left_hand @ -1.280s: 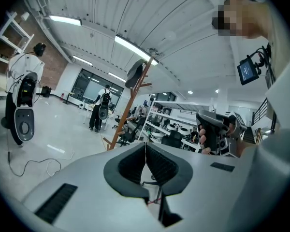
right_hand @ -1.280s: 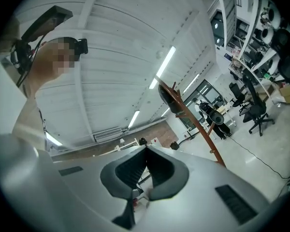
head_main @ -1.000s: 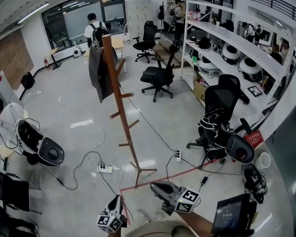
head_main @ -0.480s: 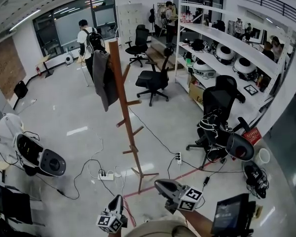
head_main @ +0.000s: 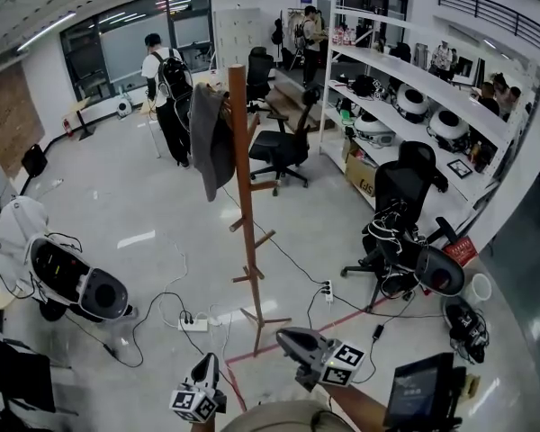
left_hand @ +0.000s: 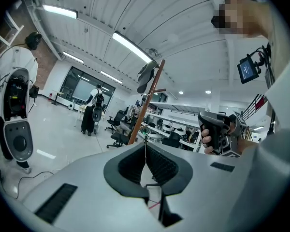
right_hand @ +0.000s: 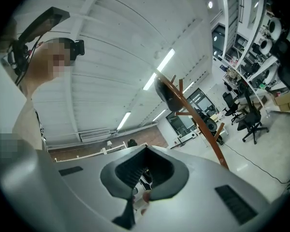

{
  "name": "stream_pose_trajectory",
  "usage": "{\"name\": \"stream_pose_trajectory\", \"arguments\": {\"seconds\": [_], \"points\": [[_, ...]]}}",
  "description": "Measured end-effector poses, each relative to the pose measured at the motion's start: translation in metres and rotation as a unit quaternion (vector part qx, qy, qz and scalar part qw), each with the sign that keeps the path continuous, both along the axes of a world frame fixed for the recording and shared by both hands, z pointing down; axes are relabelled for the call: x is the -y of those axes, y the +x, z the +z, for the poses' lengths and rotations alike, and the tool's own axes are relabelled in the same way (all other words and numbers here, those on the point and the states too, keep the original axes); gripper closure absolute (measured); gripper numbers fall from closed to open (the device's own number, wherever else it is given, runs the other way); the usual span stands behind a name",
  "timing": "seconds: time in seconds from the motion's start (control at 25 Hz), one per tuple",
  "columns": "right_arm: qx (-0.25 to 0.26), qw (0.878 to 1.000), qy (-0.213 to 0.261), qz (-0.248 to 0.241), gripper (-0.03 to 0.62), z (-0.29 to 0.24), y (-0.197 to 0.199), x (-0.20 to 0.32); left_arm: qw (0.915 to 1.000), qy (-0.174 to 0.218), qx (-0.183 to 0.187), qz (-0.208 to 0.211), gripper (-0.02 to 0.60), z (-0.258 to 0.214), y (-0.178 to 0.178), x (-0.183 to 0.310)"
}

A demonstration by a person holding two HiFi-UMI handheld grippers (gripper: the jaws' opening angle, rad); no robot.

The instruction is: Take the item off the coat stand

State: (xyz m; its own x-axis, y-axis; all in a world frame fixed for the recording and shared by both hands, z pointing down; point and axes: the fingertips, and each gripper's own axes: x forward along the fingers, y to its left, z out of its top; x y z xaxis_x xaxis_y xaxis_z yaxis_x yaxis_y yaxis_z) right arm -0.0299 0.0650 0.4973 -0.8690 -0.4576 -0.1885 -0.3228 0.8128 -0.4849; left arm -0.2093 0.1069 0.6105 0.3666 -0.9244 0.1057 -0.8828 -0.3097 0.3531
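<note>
A tall brown wooden coat stand [head_main: 245,214] stands on the grey floor mid-room. A dark grey jacket [head_main: 211,138] hangs from its top on the left side. Both grippers are low at the near edge, well short of the stand. My left gripper [head_main: 205,362] is shut with nothing in it. My right gripper [head_main: 285,336] also has its tips together and is empty. The left gripper view looks past its shut tips [left_hand: 146,145] at the stand [left_hand: 144,109] and jacket [left_hand: 146,76]. The right gripper view tilts up and shows the stand [right_hand: 205,127] and jacket [right_hand: 168,96].
A power strip [head_main: 194,323] with loose cables lies left of the stand's base, and red tape [head_main: 297,329] crosses the floor. Office chairs [head_main: 279,151] and long shelves [head_main: 414,88] stand to the right. A white robot shell [head_main: 63,273] is at left. A person with a backpack [head_main: 166,88] stands behind the stand.
The coat stand has shifted rightward and sits nearer and taller in the head view. Both grippers stay shut at the bottom edge, carried forward with the view.
</note>
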Motion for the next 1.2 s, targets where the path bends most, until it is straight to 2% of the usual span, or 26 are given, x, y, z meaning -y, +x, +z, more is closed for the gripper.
{"name": "stream_pose_trajectory", "arguments": {"seconds": [0.4, 0.68, 0.92, 1.2], "points": [[0.001, 1.0, 0.002, 0.002, 0.579, -0.004, -0.008, 0.006, 1.0, 0.002, -0.005, 0.006, 0.563, -0.002, -0.007, 0.008], [-0.01, 0.999, -0.016, 0.029, 0.579, 0.007, 0.006, 0.024, 0.9999, 0.001, -0.003, 0.011, 0.563, 0.0, 0.002, 0.022], [0.003, 1.0, -0.014, 0.026, 0.579, 0.005, 0.022, 0.047, 1.0, -0.003, 0.0, 0.008, 0.563, 0.0, 0.013, 0.047], [-0.009, 1.0, 0.0, 0.001, 0.579, -0.03, 0.005, 0.07, 1.0, -0.004, 0.0, 0.001, 0.563, -0.04, 0.014, 0.064]]}}
